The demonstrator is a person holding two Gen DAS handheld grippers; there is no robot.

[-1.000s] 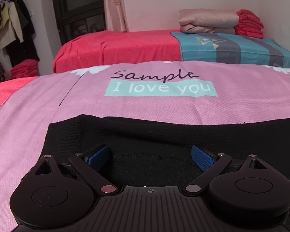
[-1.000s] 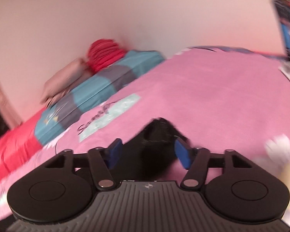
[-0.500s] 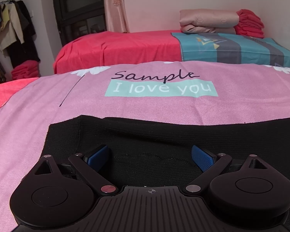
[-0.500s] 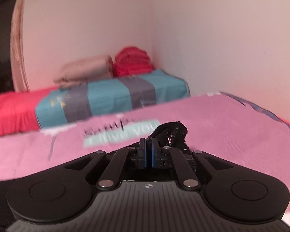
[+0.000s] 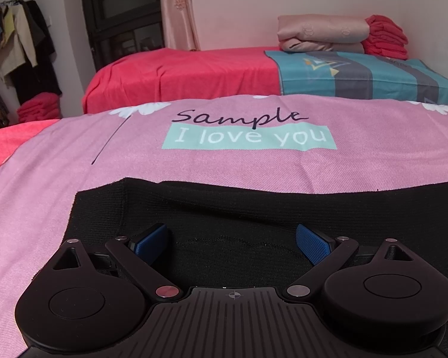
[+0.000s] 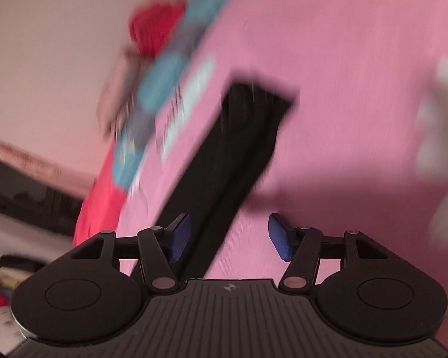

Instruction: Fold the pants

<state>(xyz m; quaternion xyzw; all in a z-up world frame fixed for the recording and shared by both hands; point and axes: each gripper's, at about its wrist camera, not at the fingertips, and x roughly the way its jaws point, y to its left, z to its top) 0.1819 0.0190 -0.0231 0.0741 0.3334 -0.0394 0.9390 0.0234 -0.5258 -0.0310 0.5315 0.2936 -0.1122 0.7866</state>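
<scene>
Black pants [image 5: 254,208] lie flat on the pink bed sheet [image 5: 224,164] with the "Sample I love you" print. My left gripper [image 5: 231,232] hovers just over the left end of the pants, jaws wide apart, nothing pinched between the blue pads. The right wrist view is blurred and tilted. There a long black pants leg [image 6: 242,137] stretches away across the pink sheet [image 6: 343,89]. My right gripper [image 6: 228,223] is opening; the leg's near end passes between the jaws close to the left pad, and the pads do not press on it.
A second bed with a red cover [image 5: 179,71] and a teal striped blanket [image 5: 358,74] stands behind. On it rest a folded beige quilt [image 5: 319,32] and a red stack [image 5: 385,35]. A clothes rack [image 5: 15,44] and a dark cabinet [image 5: 125,21] stand at the far left.
Half a second ago the right gripper was shut on a raised tip of black cloth. Now its jaws are apart, the view has rolled, and the leg lies flat. The left gripper kept still.
</scene>
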